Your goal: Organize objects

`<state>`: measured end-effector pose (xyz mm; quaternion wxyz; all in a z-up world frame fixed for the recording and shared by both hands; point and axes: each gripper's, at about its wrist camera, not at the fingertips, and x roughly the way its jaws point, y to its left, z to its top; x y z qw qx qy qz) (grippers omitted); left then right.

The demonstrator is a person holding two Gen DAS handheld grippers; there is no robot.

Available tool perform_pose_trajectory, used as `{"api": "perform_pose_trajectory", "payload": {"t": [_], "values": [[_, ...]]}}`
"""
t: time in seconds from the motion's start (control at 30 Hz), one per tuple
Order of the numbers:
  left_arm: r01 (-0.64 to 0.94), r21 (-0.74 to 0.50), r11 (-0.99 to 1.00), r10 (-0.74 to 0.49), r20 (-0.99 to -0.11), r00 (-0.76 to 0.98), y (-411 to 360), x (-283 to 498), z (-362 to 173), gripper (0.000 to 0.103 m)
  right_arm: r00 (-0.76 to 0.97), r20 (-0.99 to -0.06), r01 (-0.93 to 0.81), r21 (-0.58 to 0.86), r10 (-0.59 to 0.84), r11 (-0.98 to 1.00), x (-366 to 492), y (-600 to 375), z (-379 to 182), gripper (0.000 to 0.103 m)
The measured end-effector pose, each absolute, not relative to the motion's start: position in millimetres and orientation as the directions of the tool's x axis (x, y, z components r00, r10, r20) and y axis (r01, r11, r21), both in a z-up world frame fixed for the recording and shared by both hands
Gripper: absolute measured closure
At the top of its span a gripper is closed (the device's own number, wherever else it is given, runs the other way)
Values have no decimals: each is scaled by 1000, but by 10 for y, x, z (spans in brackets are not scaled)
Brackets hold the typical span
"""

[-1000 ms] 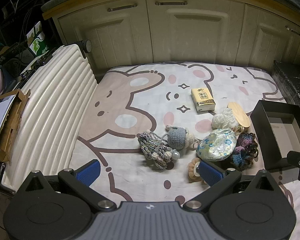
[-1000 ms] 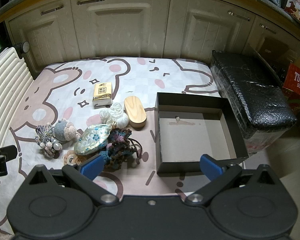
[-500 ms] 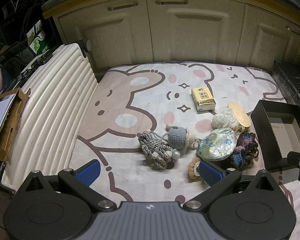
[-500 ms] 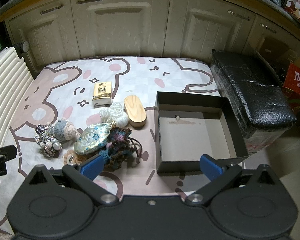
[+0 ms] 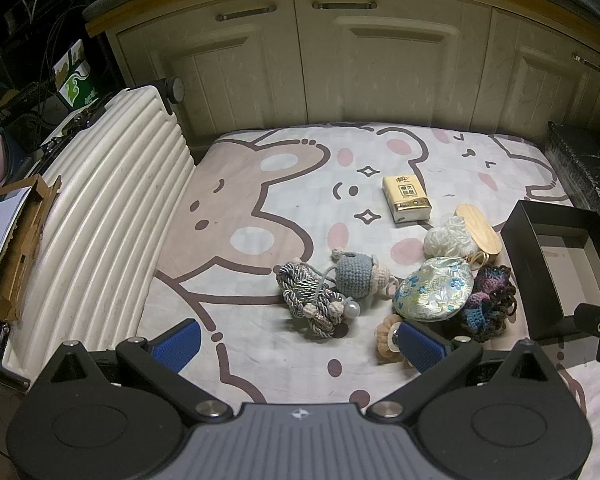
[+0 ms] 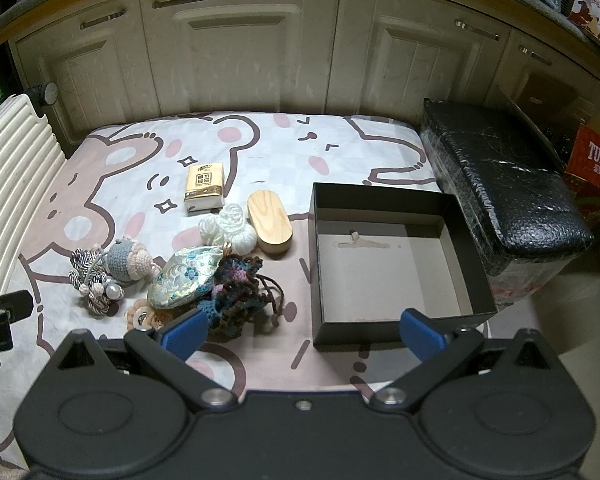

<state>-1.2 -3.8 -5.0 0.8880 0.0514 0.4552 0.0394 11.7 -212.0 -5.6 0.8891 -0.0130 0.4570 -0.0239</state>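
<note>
Both grippers hang above the mat w/ fingers spread wide, nothing held: left gripper (image 5: 298,342) sits over the clutter's near edge, right gripper (image 6: 303,330) between the pile and the black box (image 6: 396,200). Box is open and empty, just right of the pile, probably so items go straight in. Tissue pack (image 6: 204,188), wooden lid (image 6: 269,222), white yarn (image 6: 229,227), silk pouch (image 6: 185,276), crochet bag (image 6: 236,292), knit doll (image 6: 129,258) & rope tassel (image 6: 89,276) lie clustered on the mat, none in the box yet.

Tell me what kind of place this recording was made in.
Probably a home kitchen floor: cream base cabinets under a countertop, with a cartoon-print mat spread before them. A white ribbed suitcase and a Tuborg carton alongside suggest a lived-in household.
</note>
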Motion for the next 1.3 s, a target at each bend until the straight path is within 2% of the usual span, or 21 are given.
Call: {"api": "perform_pose_trajectory", "payload": {"t": [1.3], "values": [[-77, 126, 989, 147, -805, 575, -53, -17, -54, 0, 578, -814, 39, -45, -59, 998, 121, -2132, -108, 0]]}}
